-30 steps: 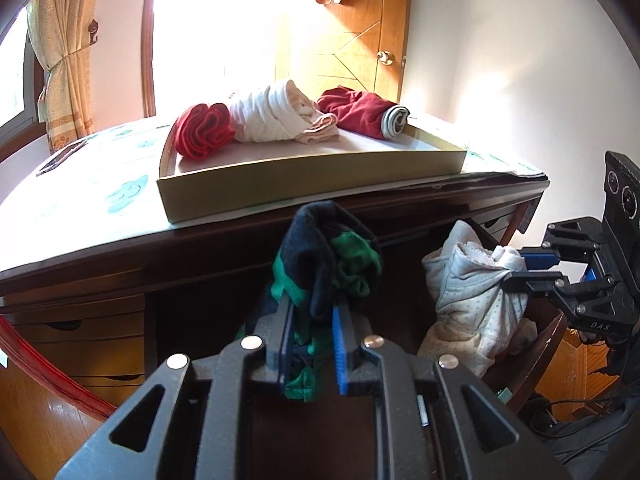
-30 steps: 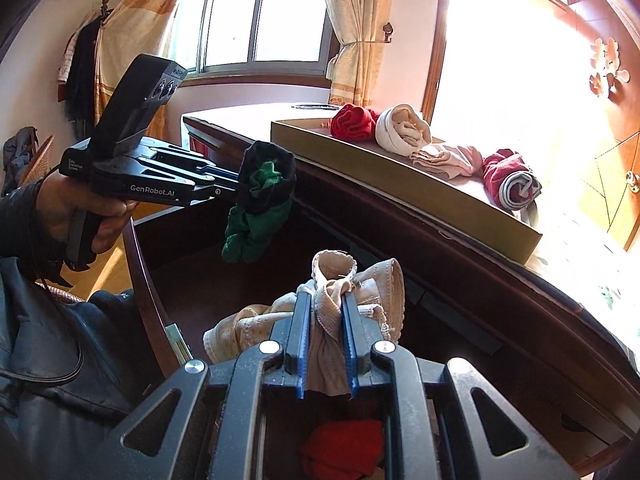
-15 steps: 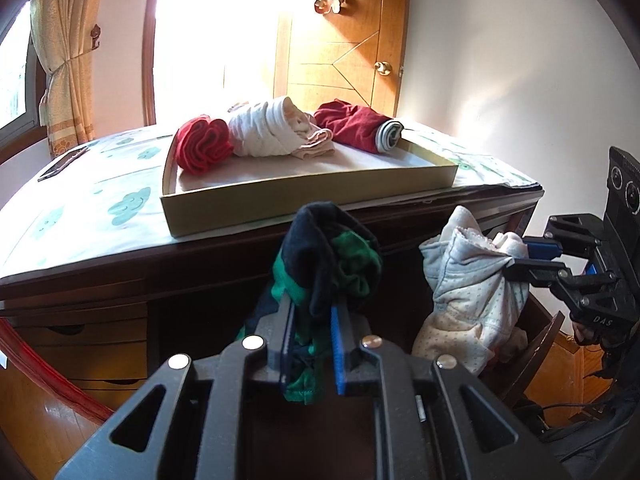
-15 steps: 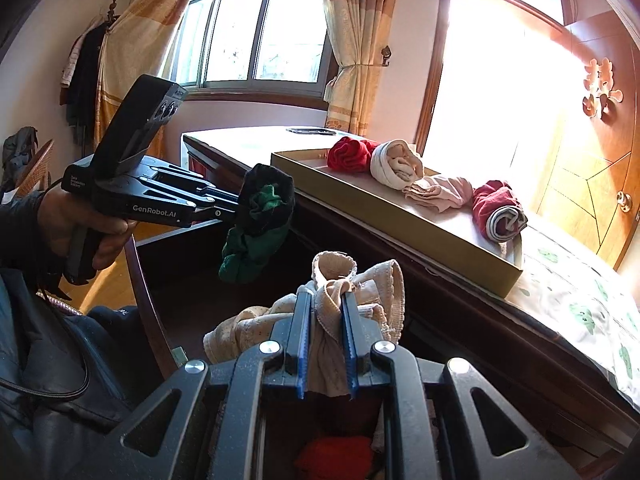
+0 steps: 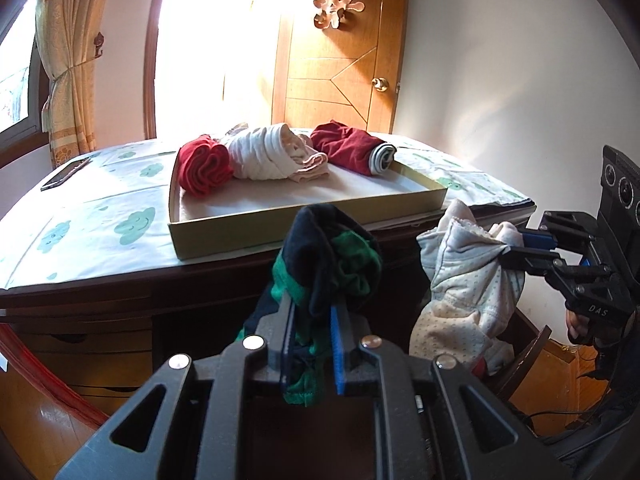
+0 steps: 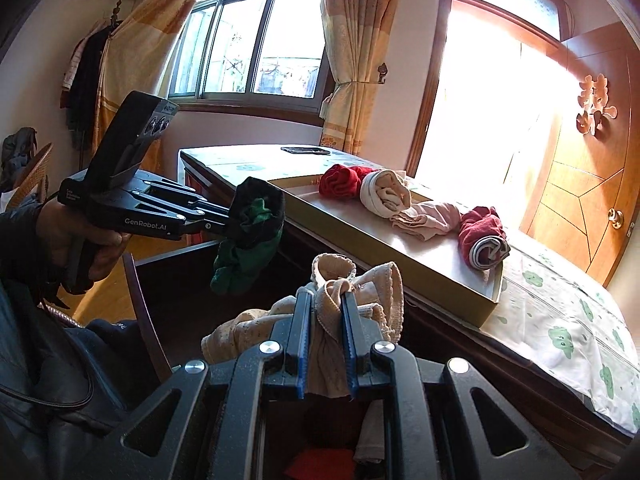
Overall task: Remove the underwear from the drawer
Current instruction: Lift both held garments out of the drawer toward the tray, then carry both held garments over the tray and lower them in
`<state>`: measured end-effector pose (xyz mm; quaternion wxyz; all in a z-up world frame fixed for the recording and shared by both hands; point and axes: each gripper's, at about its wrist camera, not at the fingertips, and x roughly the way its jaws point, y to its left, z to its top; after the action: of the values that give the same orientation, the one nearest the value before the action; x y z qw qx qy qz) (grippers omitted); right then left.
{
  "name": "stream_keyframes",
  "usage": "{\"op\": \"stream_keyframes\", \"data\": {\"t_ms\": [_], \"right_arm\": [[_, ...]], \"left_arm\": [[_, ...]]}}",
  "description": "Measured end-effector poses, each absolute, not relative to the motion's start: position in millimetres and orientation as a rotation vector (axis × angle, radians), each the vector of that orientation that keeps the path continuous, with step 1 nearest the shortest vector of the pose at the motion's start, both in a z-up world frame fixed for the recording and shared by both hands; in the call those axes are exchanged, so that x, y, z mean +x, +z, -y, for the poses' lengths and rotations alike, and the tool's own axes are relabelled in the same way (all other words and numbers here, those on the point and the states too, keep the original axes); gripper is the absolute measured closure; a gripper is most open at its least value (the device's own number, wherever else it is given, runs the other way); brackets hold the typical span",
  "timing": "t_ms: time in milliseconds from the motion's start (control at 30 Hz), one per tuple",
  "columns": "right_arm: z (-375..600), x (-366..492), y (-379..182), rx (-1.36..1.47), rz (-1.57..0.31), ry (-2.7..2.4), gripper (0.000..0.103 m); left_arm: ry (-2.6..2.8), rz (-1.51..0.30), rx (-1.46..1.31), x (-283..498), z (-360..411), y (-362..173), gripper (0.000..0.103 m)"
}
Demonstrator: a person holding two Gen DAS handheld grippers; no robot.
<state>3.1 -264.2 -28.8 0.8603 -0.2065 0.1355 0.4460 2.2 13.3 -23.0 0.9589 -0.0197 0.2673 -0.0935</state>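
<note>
Surface: I see a cloud-print cloth [image 5: 96, 224] on a wooden dresser [image 5: 120, 292], bearing a cardboard tray [image 5: 280, 232].
Writing: "GenRobot.AI" on the left gripper [image 6: 230, 222].
Jaws: left gripper clamped on green-and-navy underwear [image 5: 328, 264]; right gripper [image 6: 326, 304] clamped on beige dotted underwear [image 6: 360, 292].

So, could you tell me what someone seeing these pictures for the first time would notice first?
Probably the two bundles of underwear held up in front of the desk: the left gripper is clamped on a navy and green pair, the right gripper on a pale dotted pair. Next, the shallow cardboard tray on the desk top, with red, white, pink and maroon rolled pieces along its far side.
</note>
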Motion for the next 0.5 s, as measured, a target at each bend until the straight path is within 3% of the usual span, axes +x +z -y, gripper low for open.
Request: {"op": "stream_keyframes", "data": {"t_ms": [500], "right_arm": [[265.4,7.3,-6.7,-0.441,-0.236,0.922,0.087]], "left_arm": [[-0.215,-0.509,-0.021,-1.5,-10.5,-4.3,0.093]]}}
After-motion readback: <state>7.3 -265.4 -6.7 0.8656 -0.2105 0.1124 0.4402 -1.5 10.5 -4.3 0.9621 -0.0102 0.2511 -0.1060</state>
